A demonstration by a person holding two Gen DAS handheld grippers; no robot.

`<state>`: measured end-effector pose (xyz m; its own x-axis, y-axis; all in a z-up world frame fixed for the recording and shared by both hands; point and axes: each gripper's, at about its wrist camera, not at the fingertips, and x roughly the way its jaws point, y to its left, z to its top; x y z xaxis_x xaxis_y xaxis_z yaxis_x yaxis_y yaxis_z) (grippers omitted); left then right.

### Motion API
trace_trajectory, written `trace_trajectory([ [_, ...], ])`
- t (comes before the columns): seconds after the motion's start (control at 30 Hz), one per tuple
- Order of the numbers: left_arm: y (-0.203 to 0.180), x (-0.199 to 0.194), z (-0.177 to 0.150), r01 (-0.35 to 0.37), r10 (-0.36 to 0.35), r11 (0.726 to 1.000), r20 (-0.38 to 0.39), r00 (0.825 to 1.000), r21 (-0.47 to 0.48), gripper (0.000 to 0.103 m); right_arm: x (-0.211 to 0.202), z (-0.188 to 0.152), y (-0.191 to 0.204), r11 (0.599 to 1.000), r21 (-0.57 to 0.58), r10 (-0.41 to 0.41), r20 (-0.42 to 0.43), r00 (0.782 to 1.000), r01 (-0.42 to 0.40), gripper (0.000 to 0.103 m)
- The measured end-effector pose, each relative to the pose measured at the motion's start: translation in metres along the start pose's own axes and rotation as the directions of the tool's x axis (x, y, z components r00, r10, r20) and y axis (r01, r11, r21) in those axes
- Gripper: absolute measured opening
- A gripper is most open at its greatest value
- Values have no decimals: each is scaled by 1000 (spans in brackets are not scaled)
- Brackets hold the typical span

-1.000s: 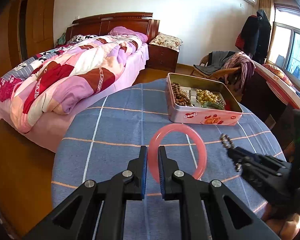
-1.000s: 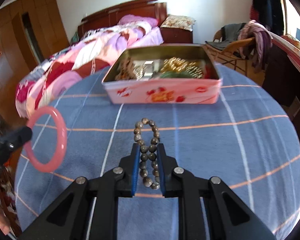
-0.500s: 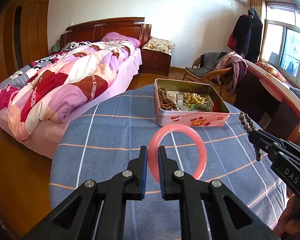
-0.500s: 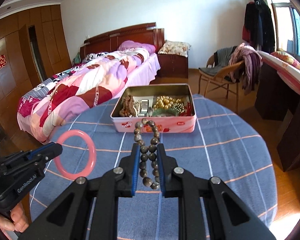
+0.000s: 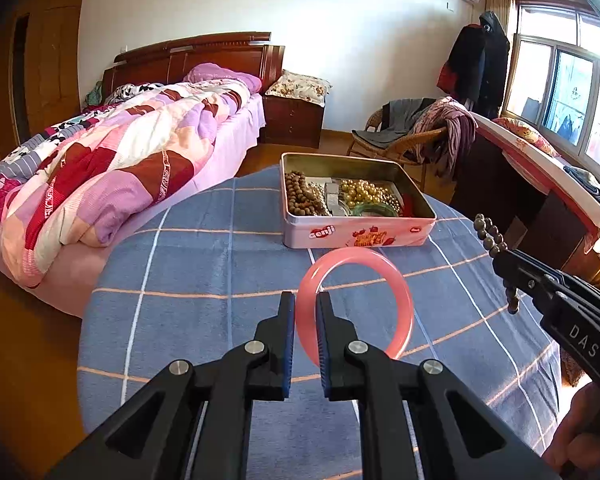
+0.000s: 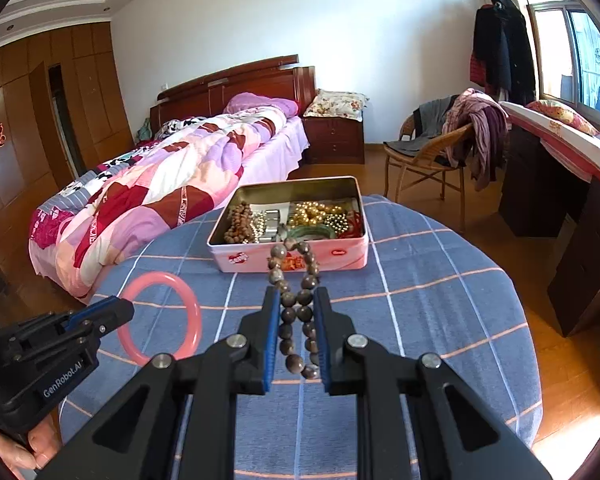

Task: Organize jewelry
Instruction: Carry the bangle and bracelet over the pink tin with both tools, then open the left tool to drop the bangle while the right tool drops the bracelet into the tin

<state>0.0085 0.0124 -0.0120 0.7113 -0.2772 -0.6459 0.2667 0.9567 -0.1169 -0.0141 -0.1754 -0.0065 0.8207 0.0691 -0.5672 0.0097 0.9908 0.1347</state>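
Note:
My left gripper [image 5: 305,304] is shut on a pink bangle [image 5: 396,280] and holds it upright above the blue checked tablecloth [image 5: 204,264]. My right gripper [image 6: 297,298] is shut on a brown bead bracelet [image 6: 296,304] that loops up past the fingertips and hangs down between them. The pink tin box [image 6: 300,258] stands open at the far side of the round table, holding bead strings, gold beads and a green bangle. The box also shows in the left wrist view [image 5: 356,236]. Each gripper shows in the other's view, the right one [image 5: 500,256] and the left one [image 6: 120,310].
A bed with a patchwork quilt [image 5: 112,168] stands left of the table. A wicker chair with clothes [image 6: 440,148] and a dark desk [image 6: 548,184] stand to the right. The table edge drops to wooden floor [image 6: 564,364].
Both grippers have risen and pulled back from the tin box, each still holding its piece. The box now looks smaller and farther away in both views.

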Motion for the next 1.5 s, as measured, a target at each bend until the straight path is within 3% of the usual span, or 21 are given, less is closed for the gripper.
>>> trace_trajectory([
  [0.33, -7, 11, -2, 27, -27, 1000, -27, 999, 1, 9, 6, -3, -11, 1000, 22, -17, -20, 1000, 18, 20],
  [0.77, -13, 25, 7, 131, -132, 991, -27, 991, -22, 9, 10, 10, -32, 996, 64, -65, -2, 998, 65, 20],
  [1.2, -17, 54, 74, 145, -142, 989, 80, 987, -38, 9, 38, 66, -34, 996, 53, -77, 98, 992, 72, 20],
  [1.5, -21, 99, 107, 125, -119, 990, 88, 989, -61, 9, 78, 91, -33, 994, 36, -103, 133, 986, 99, 20],
])
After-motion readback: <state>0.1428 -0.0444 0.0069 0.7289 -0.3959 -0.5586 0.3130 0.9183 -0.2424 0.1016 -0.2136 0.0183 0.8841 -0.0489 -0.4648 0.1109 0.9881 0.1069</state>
